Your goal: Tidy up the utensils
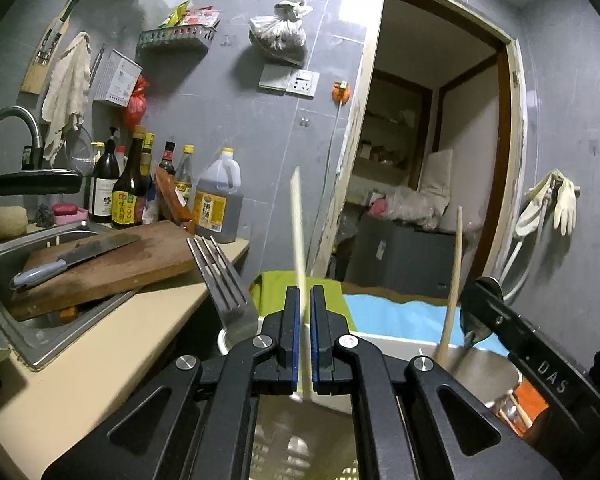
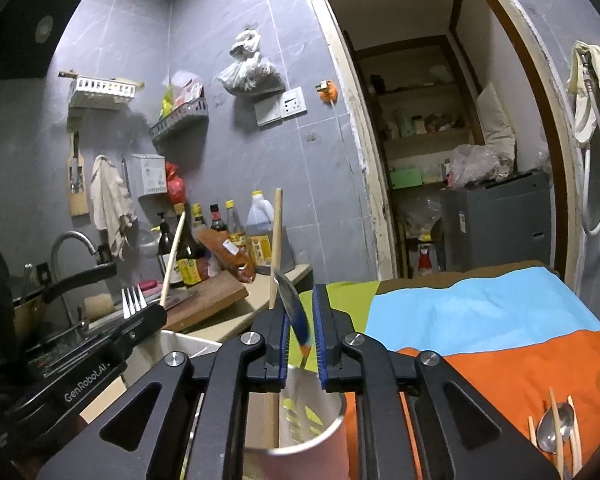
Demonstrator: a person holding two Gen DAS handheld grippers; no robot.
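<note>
In the left wrist view my left gripper [image 1: 305, 292] is shut on a pale chopstick [image 1: 298, 216] that stands nearly upright and looks blurred. A metal fork [image 1: 224, 280] stands tines up just left of it. In the right wrist view a metal spoon [image 2: 290, 300], bowl upward, leans on the left pad of my right gripper [image 2: 302, 292]; a gap shows to the other pad, so it is open. The spoon's handle reaches down into a steel cup [image 2: 324, 428], where another chopstick [image 2: 277, 240] stands. My left gripper [image 2: 140, 316] shows at the left.
A spoon and several chopsticks [image 2: 556, 432] lie on the orange, blue and green cloth [image 2: 480, 320] at lower right. A cutting board with a cleaver [image 1: 100, 256] rests over the sink [image 1: 4, 304]. Bottles [image 1: 128, 192] line the wall behind the counter.
</note>
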